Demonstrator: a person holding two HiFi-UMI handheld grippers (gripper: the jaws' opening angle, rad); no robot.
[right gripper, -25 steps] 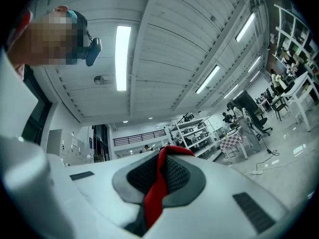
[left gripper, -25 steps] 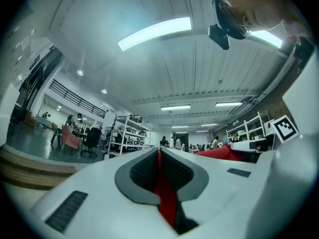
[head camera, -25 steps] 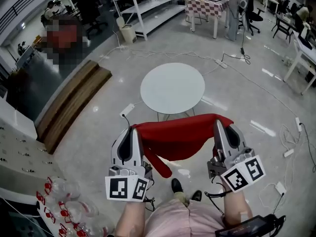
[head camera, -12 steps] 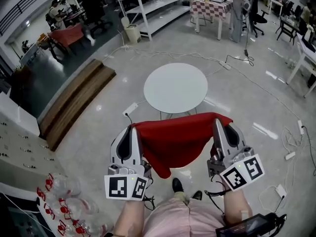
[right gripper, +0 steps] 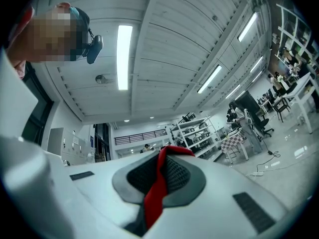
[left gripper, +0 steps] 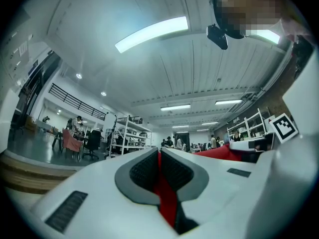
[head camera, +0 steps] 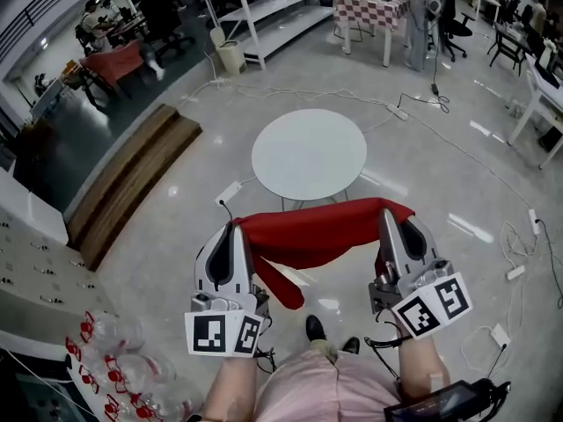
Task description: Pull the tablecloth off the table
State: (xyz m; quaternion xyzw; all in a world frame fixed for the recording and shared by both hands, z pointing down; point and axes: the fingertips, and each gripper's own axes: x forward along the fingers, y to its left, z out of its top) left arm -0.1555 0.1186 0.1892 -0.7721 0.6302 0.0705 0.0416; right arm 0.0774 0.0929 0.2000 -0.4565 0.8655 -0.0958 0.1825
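A red tablecloth (head camera: 318, 236) hangs stretched in the air between my two grippers, clear of the bare round white table (head camera: 309, 155) beyond it. My left gripper (head camera: 237, 227) is shut on the cloth's left corner; in the left gripper view a red strip of tablecloth (left gripper: 164, 193) is pinched between the grey pads. My right gripper (head camera: 387, 215) is shut on the right corner, and the right gripper view shows the tablecloth (right gripper: 157, 183) clamped between its pads. A loose fold of the cloth droops at lower left, towards the floor.
Cables and power strips (head camera: 396, 112) lie on the shiny floor around the table. A wooden step (head camera: 123, 187) runs at the left, white shelving (head camera: 264, 16) and a checkered table (head camera: 374, 11) stand far back. Plastic bottles (head camera: 114, 367) lie at lower left. The person's shoes (head camera: 314, 331) are below the cloth.
The hanging middle of the cloth has swung and gathered up, showing less red below the grippers than half a second ago. Both grippers have stayed where they were, still shut on the corners.
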